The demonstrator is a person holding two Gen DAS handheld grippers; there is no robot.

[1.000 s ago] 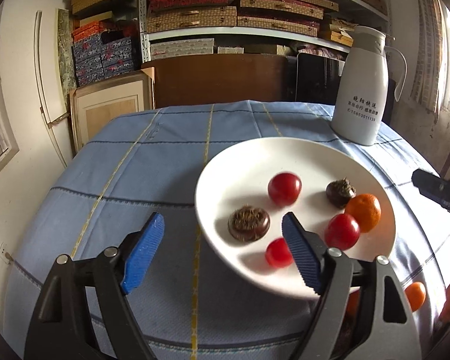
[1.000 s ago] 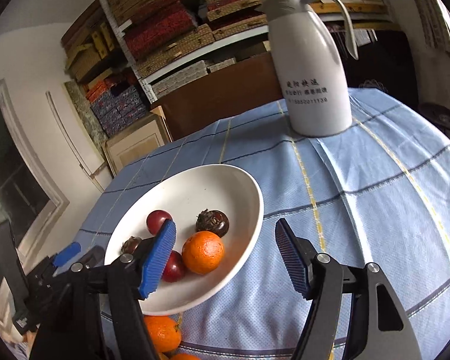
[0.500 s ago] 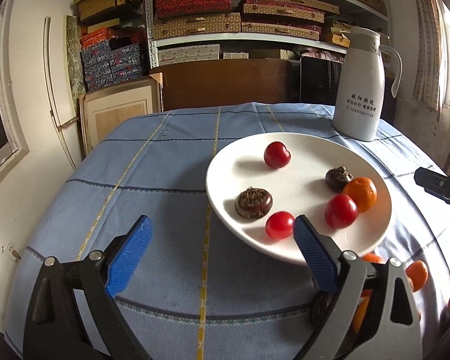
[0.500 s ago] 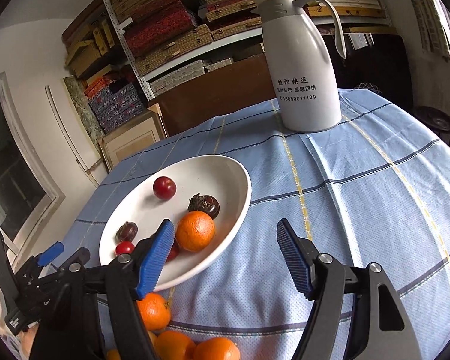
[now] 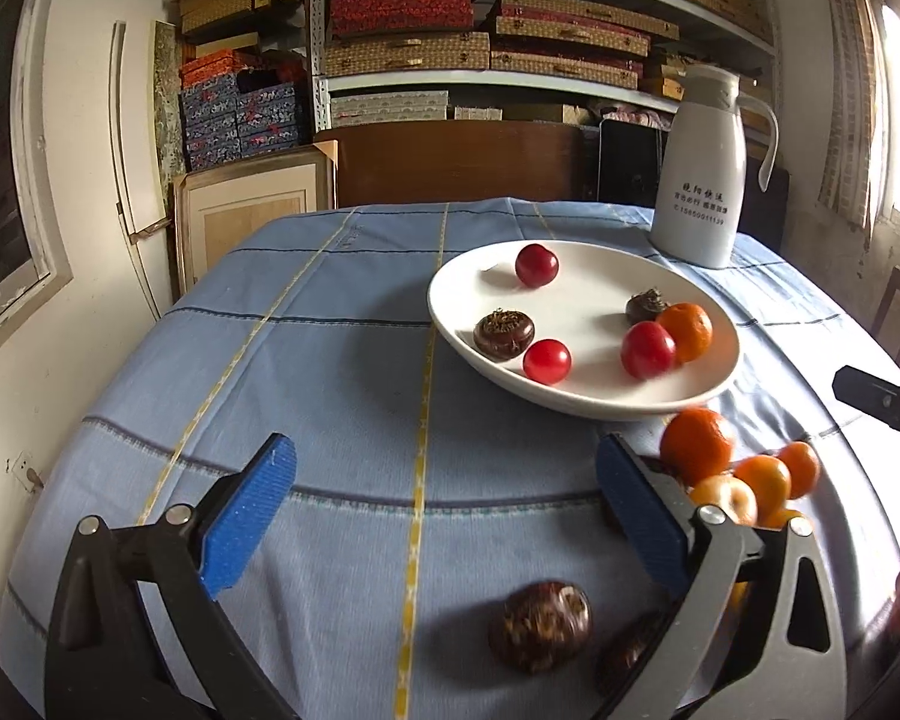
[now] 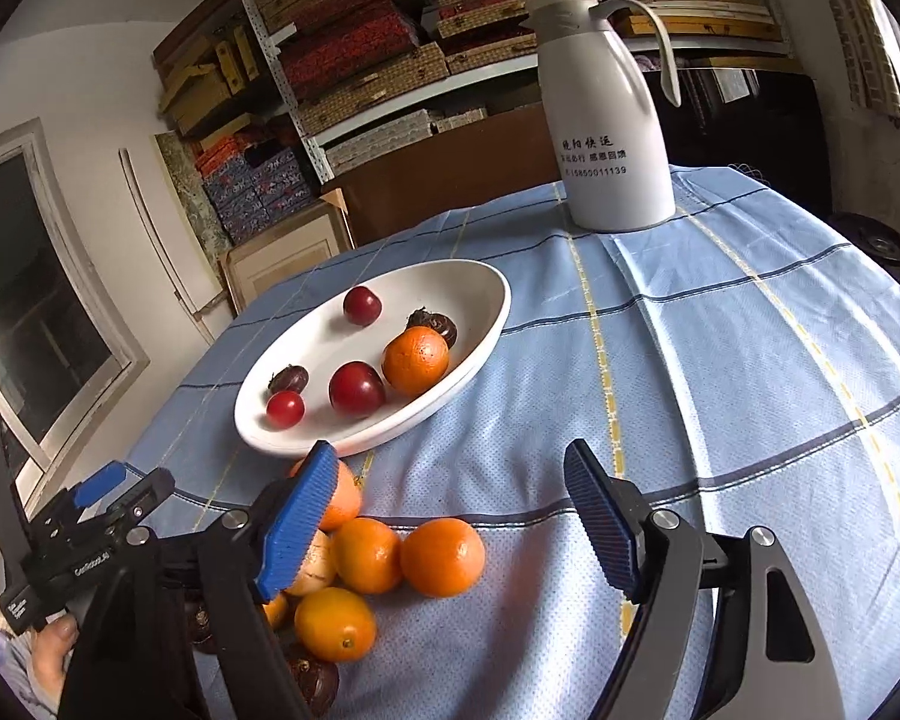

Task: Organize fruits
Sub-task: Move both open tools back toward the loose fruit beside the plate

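A white plate (image 5: 684,402) (image 6: 486,324) on the blue tablecloth holds red fruits (image 5: 546,361), two brown water chestnuts (image 5: 503,333) and one orange (image 5: 685,330) (image 6: 415,360). Loose oranges (image 5: 697,445) (image 6: 442,556) lie in a pile in front of the plate. A brown water chestnut (image 5: 539,625) lies on the cloth between my left fingers. My left gripper (image 5: 444,516) is open and empty, above the near cloth. My right gripper (image 6: 450,528) is open and empty, over the orange pile; its left finger hides part of the pile.
A white thermos jug (image 5: 699,192) (image 6: 606,114) stands behind the plate at the far right. Shelves with boxes (image 5: 480,18) fill the wall behind the table. The other gripper shows at the left edge of the right wrist view (image 6: 78,528).
Both grippers have pulled back from the plate toward the near table edge. The loose oranges and water chestnuts have come into view. Both stay open.
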